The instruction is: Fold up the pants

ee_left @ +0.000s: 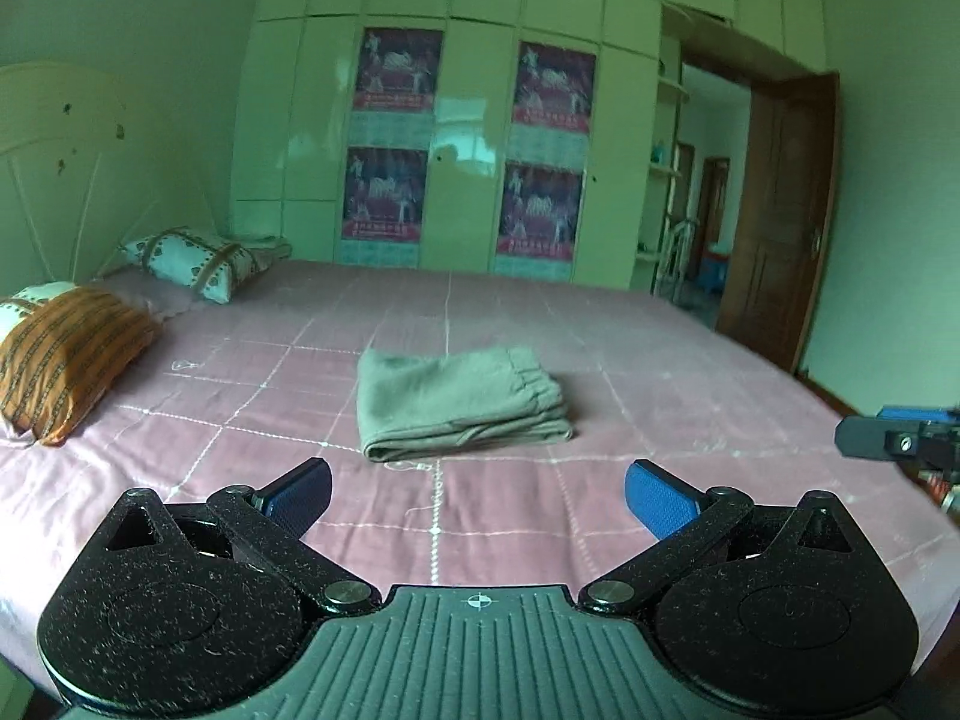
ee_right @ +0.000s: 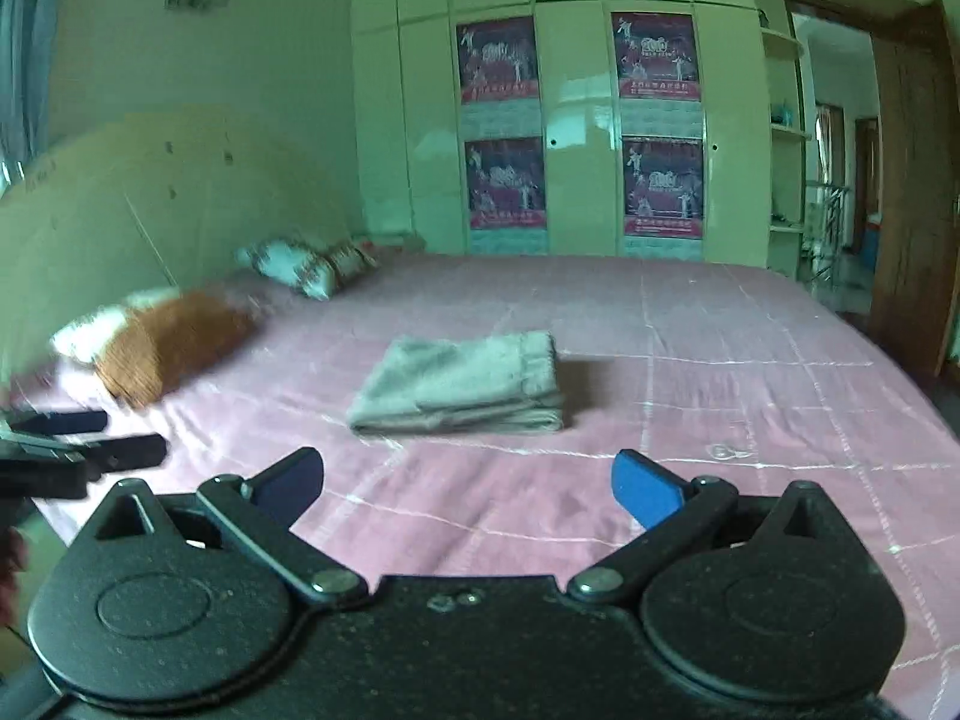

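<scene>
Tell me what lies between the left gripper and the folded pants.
Only bare pink bedsheet separates the open left gripper from the folded pants, as the left wrist view shows.

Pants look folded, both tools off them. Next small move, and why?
Probably none on the cloth: hold both tools back and stop. The pants lie as a compact stack on the bed, edges roughly aligned. Left tool and right tool are open, with nothing between their fingers.
</scene>
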The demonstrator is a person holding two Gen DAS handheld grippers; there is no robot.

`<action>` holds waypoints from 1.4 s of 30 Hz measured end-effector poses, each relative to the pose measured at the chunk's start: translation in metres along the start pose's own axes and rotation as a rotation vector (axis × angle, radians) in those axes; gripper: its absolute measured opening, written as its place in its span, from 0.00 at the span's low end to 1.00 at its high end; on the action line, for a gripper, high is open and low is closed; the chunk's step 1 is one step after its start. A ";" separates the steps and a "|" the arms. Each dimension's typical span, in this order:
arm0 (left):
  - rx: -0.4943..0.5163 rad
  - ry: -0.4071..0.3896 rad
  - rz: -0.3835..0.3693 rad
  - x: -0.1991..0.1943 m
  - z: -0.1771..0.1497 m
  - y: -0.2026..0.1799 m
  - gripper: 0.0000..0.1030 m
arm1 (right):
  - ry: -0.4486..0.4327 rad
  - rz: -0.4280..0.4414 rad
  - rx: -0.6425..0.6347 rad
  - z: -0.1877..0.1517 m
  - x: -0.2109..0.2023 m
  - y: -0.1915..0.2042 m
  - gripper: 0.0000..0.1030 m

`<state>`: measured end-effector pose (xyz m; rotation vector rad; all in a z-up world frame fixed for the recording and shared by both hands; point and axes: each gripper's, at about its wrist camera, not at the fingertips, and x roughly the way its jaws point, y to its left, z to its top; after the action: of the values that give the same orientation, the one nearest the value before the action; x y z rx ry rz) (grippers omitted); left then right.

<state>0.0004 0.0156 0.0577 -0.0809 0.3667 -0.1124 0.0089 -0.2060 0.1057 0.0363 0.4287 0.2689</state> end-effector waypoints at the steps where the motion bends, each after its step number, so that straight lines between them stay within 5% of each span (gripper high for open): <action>1: -0.013 -0.012 0.005 -0.007 -0.001 -0.001 1.00 | -0.008 -0.002 0.002 0.000 -0.005 0.002 0.94; 7: -0.065 -0.008 0.005 -0.019 -0.013 0.001 1.00 | -0.014 0.008 0.005 -0.002 -0.013 0.012 0.94; 22: 0.053 -0.040 -0.001 -0.026 0.004 -0.021 1.00 | -0.042 -0.037 -0.018 -0.004 -0.012 0.021 0.94; 42: 0.052 -0.033 -0.022 -0.035 0.004 -0.021 1.00 | -0.062 -0.029 -0.035 0.002 -0.020 0.032 0.94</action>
<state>-0.0324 -0.0005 0.0763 -0.0359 0.3295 -0.1423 -0.0161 -0.1807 0.1183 0.0042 0.3626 0.2462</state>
